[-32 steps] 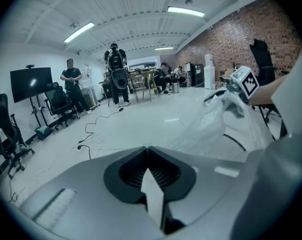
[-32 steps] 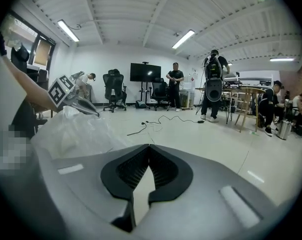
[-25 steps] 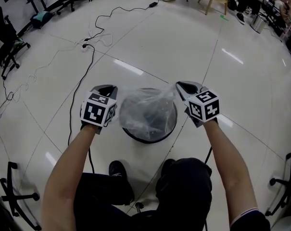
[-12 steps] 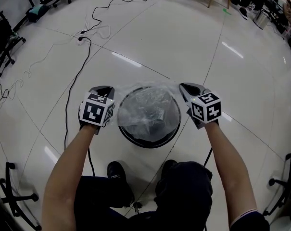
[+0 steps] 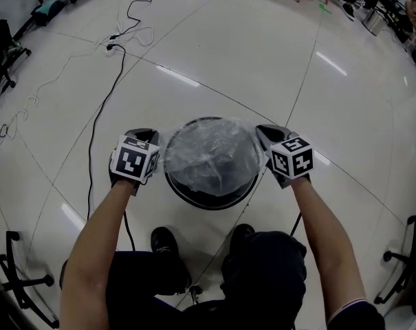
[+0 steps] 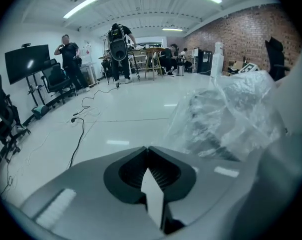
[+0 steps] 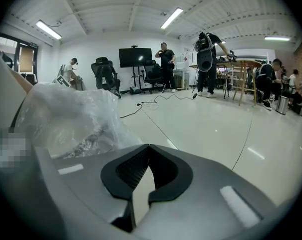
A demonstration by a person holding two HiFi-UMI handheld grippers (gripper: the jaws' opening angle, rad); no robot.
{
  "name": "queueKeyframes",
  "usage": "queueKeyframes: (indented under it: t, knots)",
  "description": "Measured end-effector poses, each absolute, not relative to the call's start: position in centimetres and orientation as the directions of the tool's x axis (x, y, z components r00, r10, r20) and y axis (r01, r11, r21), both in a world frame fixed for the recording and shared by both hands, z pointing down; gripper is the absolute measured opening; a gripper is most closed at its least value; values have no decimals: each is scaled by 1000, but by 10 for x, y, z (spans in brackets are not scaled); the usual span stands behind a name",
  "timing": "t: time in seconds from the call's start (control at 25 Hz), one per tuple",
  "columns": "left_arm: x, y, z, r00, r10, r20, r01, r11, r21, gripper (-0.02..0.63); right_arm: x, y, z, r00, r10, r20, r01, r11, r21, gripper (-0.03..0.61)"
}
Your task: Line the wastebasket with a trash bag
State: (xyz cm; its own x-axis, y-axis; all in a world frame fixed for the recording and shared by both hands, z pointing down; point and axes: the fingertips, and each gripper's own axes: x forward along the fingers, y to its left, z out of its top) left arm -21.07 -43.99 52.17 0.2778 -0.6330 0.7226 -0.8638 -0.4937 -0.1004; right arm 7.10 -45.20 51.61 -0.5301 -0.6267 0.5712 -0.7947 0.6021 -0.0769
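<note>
**A:** Head view first; where does the trash bag sit?

**B:** The clear trash bag [image 5: 211, 150] is stretched over the mouth of the round black wastebasket [image 5: 211, 201], which stands on the glossy white floor [image 5: 263, 67]; the left claw [image 5: 147, 135] meets the bag's left edge and the right claw [image 5: 265, 130] its right edge; a black cable [image 5: 101, 115] trails over the floor to the left.

**A:** And the left gripper view?

**B:** The left claw [image 6: 149, 148] is closed, pinching the bag's thin film; the crumpled trash bag [image 6: 230, 114] bulges just to its right.

**A:** The right gripper view?

**B:** The right claw [image 7: 148, 146] is likewise closed on the film; the trash bag [image 7: 71, 116] lies at its left; a dark screen [image 7: 135, 57] stands far across the room.
</note>
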Motion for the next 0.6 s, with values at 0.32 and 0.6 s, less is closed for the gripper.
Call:
queueKeyframes:
  t: [0.32, 0.6]
  knots:
    - [-212, -422, 543, 279, -577, 768, -853, -516, -78, 14, 74, -442, 531, -531, -611, 588, -794, 601, -92, 3]
    - [-203, -403, 551, 330, -512, 793, -831, -556, -14, 14, 73, -426, 537, -532, -599, 598, -793, 601, -103, 3]
